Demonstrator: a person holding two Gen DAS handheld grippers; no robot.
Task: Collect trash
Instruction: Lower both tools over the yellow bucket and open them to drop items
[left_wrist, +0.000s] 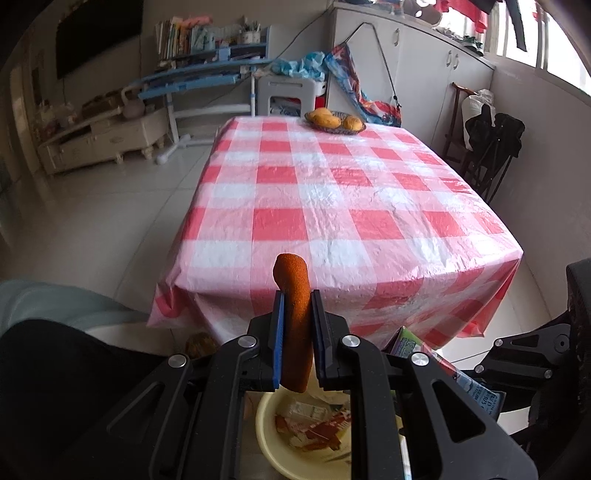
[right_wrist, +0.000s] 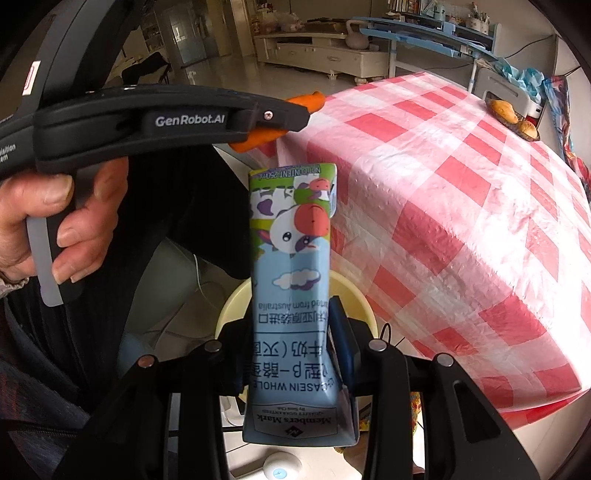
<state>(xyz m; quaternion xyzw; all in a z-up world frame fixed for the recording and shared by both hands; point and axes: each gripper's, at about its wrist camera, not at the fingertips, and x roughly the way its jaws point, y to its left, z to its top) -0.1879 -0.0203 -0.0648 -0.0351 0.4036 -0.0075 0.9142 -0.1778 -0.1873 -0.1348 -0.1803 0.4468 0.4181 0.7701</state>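
Observation:
My left gripper (left_wrist: 297, 295) is shut on an orange-brown stick of food scrap (left_wrist: 293, 314), which stands up between the blue pads. Below it sits a pale yellow basin (left_wrist: 269, 443) holding several wrappers. In the right wrist view my right gripper (right_wrist: 295, 314) is shut on a crushed blue milk carton (right_wrist: 291, 280) with a cartoon cow, held above the same yellow basin (right_wrist: 231, 306). The left gripper (right_wrist: 291, 118) shows there from the side, the orange stick (right_wrist: 306, 101) poking out of it, a hand (right_wrist: 55, 229) on its handle.
A table with a red and white checked cloth (left_wrist: 332, 206) fills the middle, its near edge close to both grippers. A bowl of yellow fruit (left_wrist: 334, 122) stands at its far end. Dark chairs (left_wrist: 495, 147) stand by the right wall; tiled floor lies to the left.

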